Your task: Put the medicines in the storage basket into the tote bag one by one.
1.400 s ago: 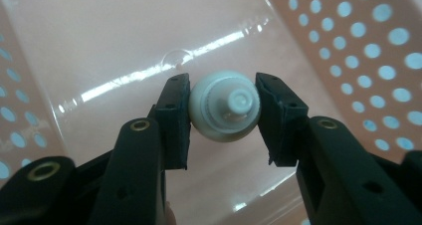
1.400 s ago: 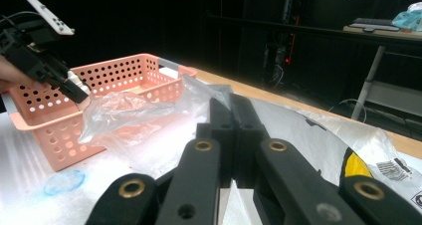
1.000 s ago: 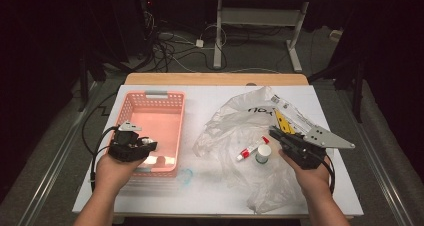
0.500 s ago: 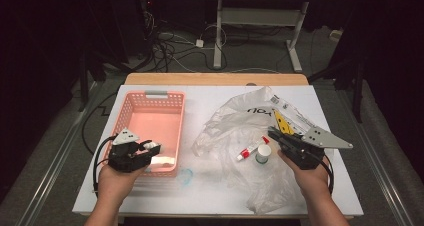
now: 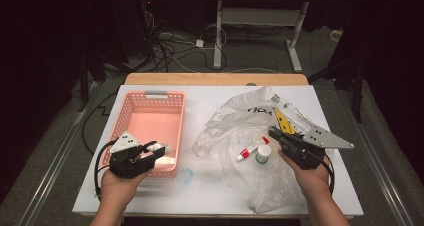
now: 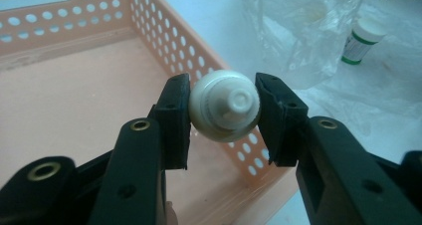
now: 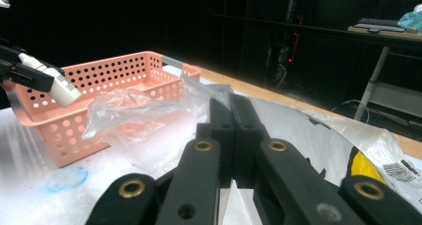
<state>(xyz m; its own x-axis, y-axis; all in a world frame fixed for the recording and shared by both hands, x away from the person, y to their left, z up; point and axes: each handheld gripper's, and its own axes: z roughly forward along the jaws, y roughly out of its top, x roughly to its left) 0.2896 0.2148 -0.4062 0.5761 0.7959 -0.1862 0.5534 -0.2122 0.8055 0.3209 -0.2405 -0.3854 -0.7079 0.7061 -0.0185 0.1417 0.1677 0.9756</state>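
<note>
My left gripper (image 6: 223, 113) pinches a white bottle (image 6: 225, 110), pointing at 3 o'clock, over the basket (image 5: 131, 117). Basket floor is right below. My right gripper (image 7: 233, 135) is closed, empty.

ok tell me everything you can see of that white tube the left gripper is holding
The white tube is a small plastic-looking tube with a ridged round cap and a raised nub at its centre, seen cap-on in the left gripper view. The left gripper clamps it from both sides. It hangs level over the pink basket, near its right wall, touching nothing else.
</note>
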